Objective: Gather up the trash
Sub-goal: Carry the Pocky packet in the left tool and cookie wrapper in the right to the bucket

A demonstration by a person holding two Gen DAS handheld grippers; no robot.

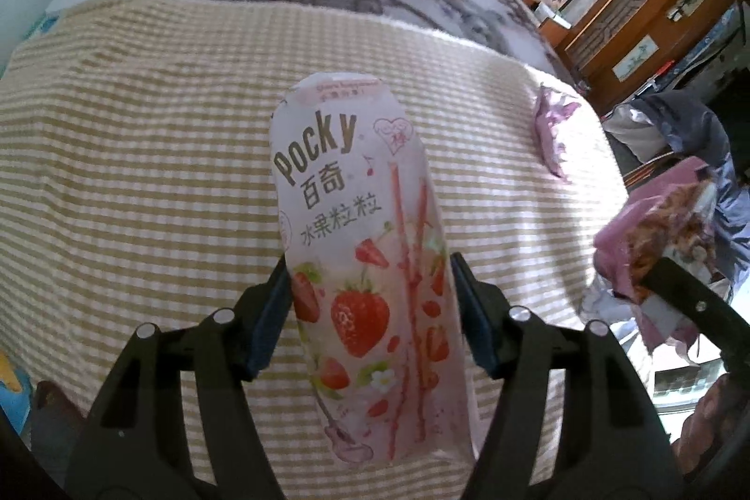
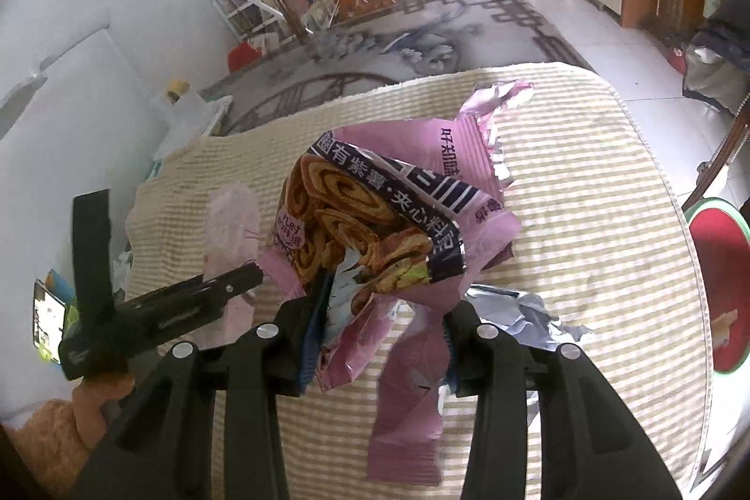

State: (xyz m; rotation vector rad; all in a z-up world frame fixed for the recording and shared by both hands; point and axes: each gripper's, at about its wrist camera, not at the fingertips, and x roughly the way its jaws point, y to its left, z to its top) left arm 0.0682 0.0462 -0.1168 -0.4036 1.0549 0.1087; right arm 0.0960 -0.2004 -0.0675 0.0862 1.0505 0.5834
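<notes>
My left gripper (image 1: 370, 308) is shut on a pink strawberry Pocky wrapper (image 1: 361, 247), held upright above the striped beige cloth (image 1: 140, 153). My right gripper (image 2: 379, 340) is shut on a crumpled pink snack bag (image 2: 370, 228) with swirl biscuits printed on it, held over the same cloth (image 2: 586, 219). That bag and the right gripper also show at the right edge of the left wrist view (image 1: 656, 228). The left gripper shows at the left of the right wrist view (image 2: 154, 312), with the Pocky wrapper (image 2: 234, 223). A small pink wrapper (image 1: 553, 130) lies on the cloth, far right.
A torn silver foil wrapper (image 2: 525, 312) lies on the cloth just right of my right gripper. A red and green round stool (image 2: 722, 279) stands beside the table at the right. A phone (image 2: 47, 326) sits low at the left. Patterned carpet (image 2: 422, 41) lies beyond the table.
</notes>
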